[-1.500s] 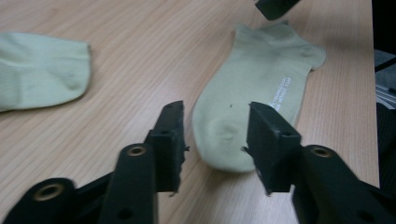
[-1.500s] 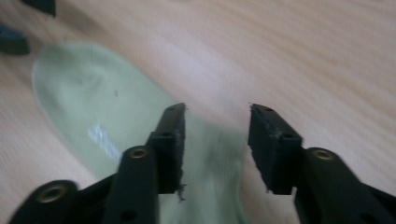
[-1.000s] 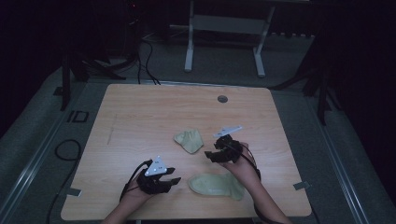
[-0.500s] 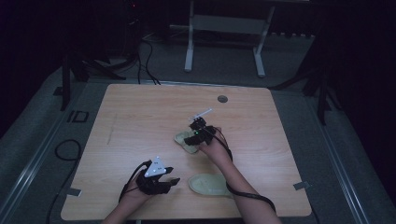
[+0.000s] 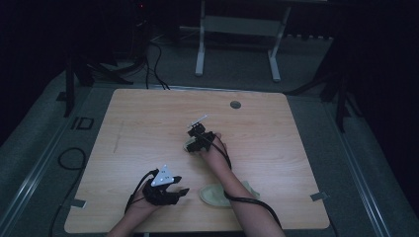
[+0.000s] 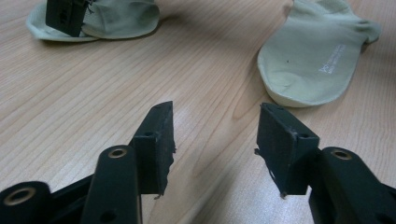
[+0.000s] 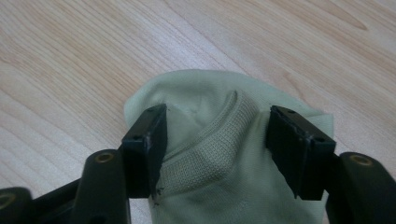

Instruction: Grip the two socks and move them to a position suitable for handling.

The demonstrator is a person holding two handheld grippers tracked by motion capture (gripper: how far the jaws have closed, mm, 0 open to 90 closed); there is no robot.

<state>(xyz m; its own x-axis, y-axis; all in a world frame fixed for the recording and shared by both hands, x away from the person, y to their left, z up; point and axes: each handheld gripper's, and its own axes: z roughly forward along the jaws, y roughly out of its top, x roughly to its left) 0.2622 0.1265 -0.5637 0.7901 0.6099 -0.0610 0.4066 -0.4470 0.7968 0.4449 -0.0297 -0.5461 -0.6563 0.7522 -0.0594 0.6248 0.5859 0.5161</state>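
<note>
A rectangular table (image 5: 148, 128) of pale wood-grain laminate with rounded corners is seen on grey carpeted floor (image 5: 44, 148) in a dim room; a white metal frame (image 5: 237, 44) stands beyond the table's far edge, and dark cables (image 5: 155, 59) trail on the floor there. A small round grey grommet (image 5: 235, 104) is set into the table near its far edge.

Two pale green knitted socks are laid on the table. The crumpled sock (image 7: 224, 154), soft and folded with a ribbed cuff band, lies near the table's middle; the flat sock (image 6: 313, 56), smooth with faint white lettering, lies near the table's near edge.

The right gripper (image 7: 215, 135) is placed over the crumpled sock, its jaws having just been opening; they stand apart astride the cuff, and no pinch on the cloth is seen. The left gripper (image 6: 215, 140) is held near the table's near edge, beside the flat sock, its jaws having just been opening, half spread, with only bare table between them.
</note>
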